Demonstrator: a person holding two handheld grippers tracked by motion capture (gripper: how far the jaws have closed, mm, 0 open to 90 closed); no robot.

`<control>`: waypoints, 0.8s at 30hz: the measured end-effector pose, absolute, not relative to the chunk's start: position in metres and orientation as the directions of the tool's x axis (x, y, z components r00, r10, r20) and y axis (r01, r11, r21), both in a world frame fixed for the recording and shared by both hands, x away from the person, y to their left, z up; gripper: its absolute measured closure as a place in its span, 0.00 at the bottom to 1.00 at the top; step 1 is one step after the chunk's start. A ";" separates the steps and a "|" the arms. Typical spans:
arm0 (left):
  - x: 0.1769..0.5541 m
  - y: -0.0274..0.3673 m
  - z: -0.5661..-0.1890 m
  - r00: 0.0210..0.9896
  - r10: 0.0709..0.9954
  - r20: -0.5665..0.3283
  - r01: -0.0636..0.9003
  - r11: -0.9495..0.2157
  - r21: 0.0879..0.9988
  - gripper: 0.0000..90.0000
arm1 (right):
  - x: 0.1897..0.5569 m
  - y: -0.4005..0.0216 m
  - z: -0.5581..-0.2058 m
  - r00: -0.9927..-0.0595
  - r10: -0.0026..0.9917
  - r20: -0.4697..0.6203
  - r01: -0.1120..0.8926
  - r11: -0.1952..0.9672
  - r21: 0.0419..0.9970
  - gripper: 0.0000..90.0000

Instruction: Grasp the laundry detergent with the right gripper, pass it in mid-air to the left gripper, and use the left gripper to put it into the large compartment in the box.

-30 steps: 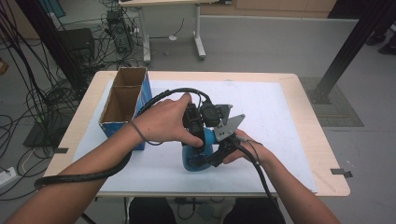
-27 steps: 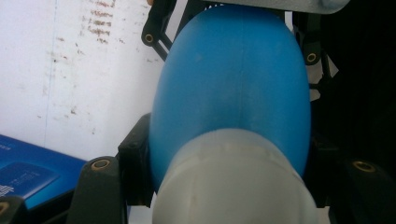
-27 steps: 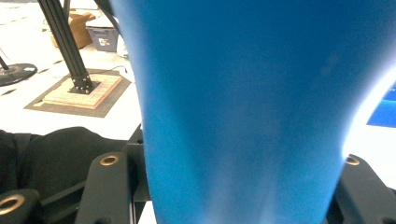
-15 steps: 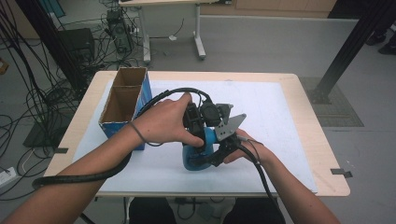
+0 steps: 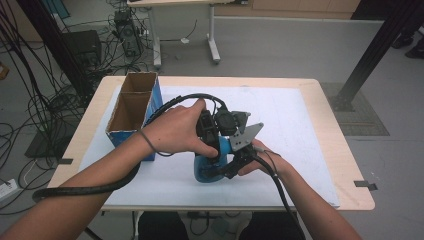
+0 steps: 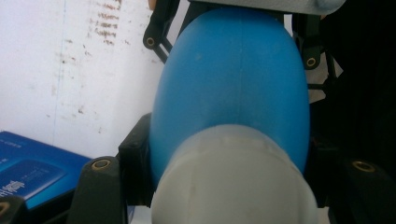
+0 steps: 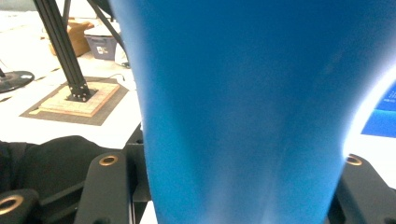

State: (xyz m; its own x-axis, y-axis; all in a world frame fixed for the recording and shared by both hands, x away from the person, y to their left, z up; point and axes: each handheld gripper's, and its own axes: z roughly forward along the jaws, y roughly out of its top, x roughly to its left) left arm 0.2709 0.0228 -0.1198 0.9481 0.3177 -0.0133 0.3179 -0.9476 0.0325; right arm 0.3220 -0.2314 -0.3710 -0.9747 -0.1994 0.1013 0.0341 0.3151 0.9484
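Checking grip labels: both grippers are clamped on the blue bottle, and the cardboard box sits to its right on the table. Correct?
Not quite. The high view shows the cardboard box to the left of the blue bottle, not the right. The rest holds: left gripper and right gripper are both clamped on the bottle.

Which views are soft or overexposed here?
High view: evenly lit and sharp, the blue bottle clear between both grippers. Left gripper view: bottle slightly soft, its white cap blurred. Right gripper view: bottle badly out of focus, bright washout at right.
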 end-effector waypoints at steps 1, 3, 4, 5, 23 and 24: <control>0.271 0.024 -0.120 0.947 0.319 -0.013 0.320 -0.947 0.038 0.42 | 0.321 -0.232 -0.372 -0.975 -0.196 0.100 0.035 0.310 0.950 0.45; 0.272 0.024 -0.121 0.947 0.322 -0.018 0.322 -0.946 0.034 0.42 | 0.320 -0.234 -0.373 -0.978 -0.186 0.097 0.039 0.292 0.956 0.41; 0.272 0.025 -0.122 0.944 0.328 -0.017 0.329 -0.944 0.035 0.42 | 0.319 -0.235 -0.373 -0.980 -0.174 0.095 0.042 0.286 0.957 0.39; 0.272 0.024 -0.122 0.947 0.322 -0.015 0.322 -0.946 0.028 0.42 | 0.320 -0.236 -0.373 -0.979 -0.179 0.096 0.043 0.281 0.959 0.37; 0.279 0.029 -0.120 0.937 0.348 -0.010 0.348 -0.936 0.042 0.42 | 0.318 -0.252 -0.377 -0.985 -0.097 0.144 0.111 0.287 0.951 0.04; 0.280 0.028 -0.120 0.937 0.348 -0.011 0.349 -0.937 0.037 0.42 | 0.318 -0.254 -0.377 -0.985 -0.097 0.144 0.111 0.290 0.951 0.04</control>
State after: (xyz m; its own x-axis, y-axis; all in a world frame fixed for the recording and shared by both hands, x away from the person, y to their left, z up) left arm 0.2798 0.0283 -0.1204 0.9373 0.3485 -0.0107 0.3486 -0.9365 0.0368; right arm 0.3184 -0.2539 -0.3769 -0.9848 -0.0969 0.1441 0.1106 0.2896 0.9507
